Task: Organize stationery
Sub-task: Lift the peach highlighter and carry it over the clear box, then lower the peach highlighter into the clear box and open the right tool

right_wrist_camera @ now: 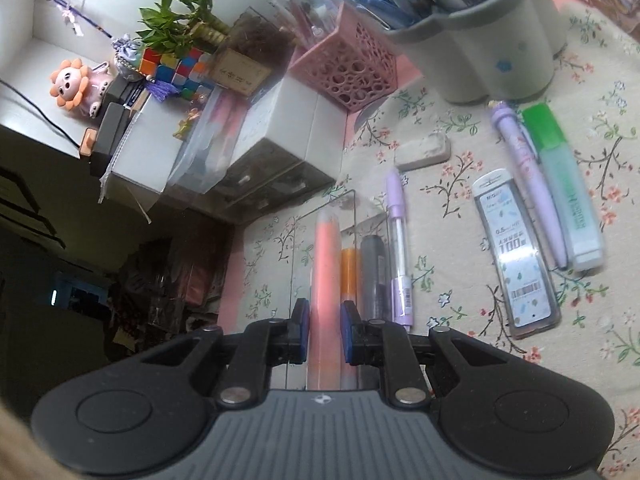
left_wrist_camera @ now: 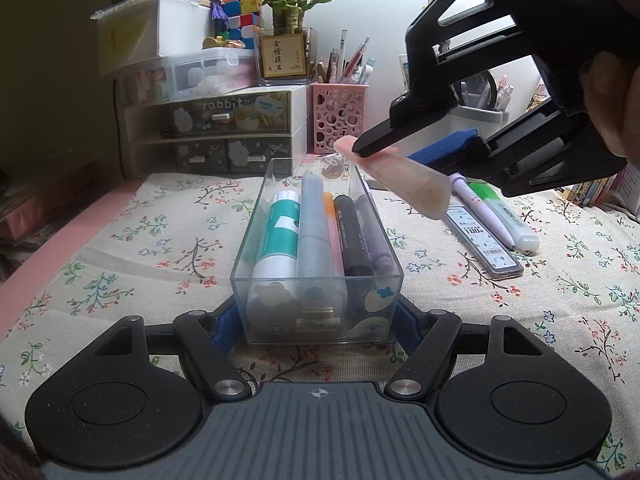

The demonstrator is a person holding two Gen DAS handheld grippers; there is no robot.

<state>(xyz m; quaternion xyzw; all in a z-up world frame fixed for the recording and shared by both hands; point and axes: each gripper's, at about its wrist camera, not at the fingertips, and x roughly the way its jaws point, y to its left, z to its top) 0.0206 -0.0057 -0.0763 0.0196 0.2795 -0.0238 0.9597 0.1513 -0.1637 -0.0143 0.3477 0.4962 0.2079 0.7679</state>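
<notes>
Left claw (left_wrist_camera: 318,322) grips clear box (left_wrist_camera: 316,300) | right claw (right_wrist_camera: 325,332) clamps pink marker (right_wrist_camera: 326,280) above box rim

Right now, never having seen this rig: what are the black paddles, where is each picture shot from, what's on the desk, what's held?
No robot here: a person holds a two-finger gripper in each hand, each carrying a fisheye camera that looks along its fingers.

Left wrist view: the left gripper clamps the end of a clear plastic box of markers on the floral tablecloth. The right gripper comes in from the upper right.

Right wrist view: the right gripper is shut on a pink highlighter above the box.

Beside the box lie a lead refill case, a lilac pen, a green highlighter and an eraser.
</notes>
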